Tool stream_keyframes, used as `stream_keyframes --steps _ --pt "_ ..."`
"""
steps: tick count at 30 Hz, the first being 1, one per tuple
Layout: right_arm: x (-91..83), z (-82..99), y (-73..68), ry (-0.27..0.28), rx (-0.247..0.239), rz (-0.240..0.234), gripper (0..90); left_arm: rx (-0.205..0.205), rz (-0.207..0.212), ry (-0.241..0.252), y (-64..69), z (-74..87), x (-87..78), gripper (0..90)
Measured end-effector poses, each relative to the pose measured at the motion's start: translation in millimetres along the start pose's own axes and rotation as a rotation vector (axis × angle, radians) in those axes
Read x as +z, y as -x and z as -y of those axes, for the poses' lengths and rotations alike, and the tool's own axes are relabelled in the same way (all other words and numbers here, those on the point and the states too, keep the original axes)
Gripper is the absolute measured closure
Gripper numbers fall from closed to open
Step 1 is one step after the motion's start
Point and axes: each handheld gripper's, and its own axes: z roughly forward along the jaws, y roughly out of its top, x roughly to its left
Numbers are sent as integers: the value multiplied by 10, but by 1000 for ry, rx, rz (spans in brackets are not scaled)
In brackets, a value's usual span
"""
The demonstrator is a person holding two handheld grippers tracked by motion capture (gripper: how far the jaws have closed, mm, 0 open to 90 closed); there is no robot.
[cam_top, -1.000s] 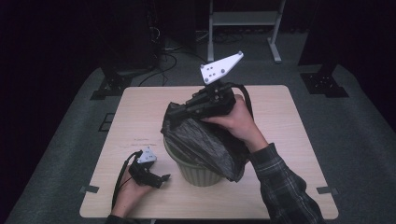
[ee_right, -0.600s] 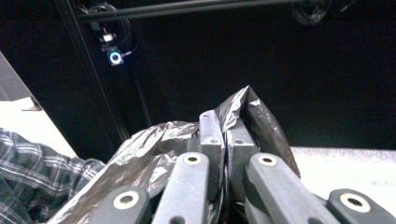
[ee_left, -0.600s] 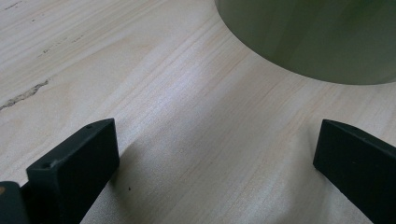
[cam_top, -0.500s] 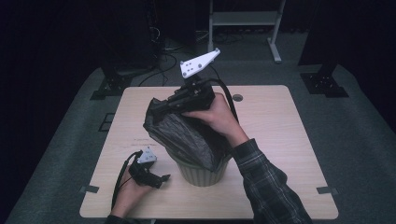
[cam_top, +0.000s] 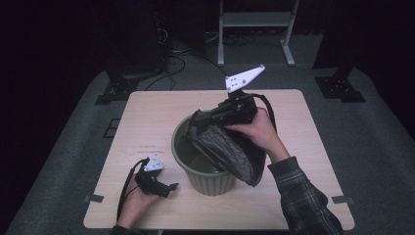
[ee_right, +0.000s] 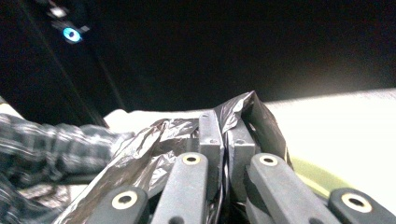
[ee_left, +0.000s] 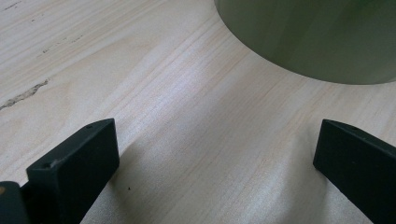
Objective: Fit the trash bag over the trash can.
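An olive-green bin (cam_top: 208,177) stands upright on the wooden table (cam_top: 147,117). A black plastic bag (cam_top: 227,152) hangs over the bin's right rim and partly into it. My right gripper (cam_top: 198,119) is shut on the bag's edge above the bin's far rim; in the right gripper view the jaws are pressed together with the bag (ee_right: 154,140) pinched between them. My left gripper (cam_top: 171,188) rests low on the table at the bin's left, jaws wide apart. In the left gripper view the left gripper (ee_left: 215,158) faces bare wood, with the bin's wall (ee_left: 317,37) just beyond.
Metal stand legs (cam_top: 254,29) and cables (cam_top: 171,49) lie on the dark floor behind the table. A plaid sleeve (cam_top: 303,196) crosses the table's front right. Bare wood spreads left of the bin.
My right gripper has carried the bag down and to the right, from above the bin's left to its far rim, and the bin's mouth is now uncovered. The left gripper has stayed put.
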Motion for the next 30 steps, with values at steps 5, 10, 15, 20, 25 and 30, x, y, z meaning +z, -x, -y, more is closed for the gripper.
stream_keyframes --steps 5,10,15,20,25,30 --pt "-75 197 50 -42 19 71 866 0 0 0 0 0 0 0" --pt "-127 354 90 -63 36 117 844 0 0 0 0 0 0 0" --pt "-156 439 84 -100 30 175 761 0 0 0 0 0 0 0" --pt "-244 507 61 -110 35 236 640 -1 -1 0 1 -1 0 0" --pt "-416 590 24 -101 50 275 556 -1 -1 0 1 -1 0 0" --pt "-570 676 -33 -105 62 307 487 -2 -1 0 2 -1 1 0"
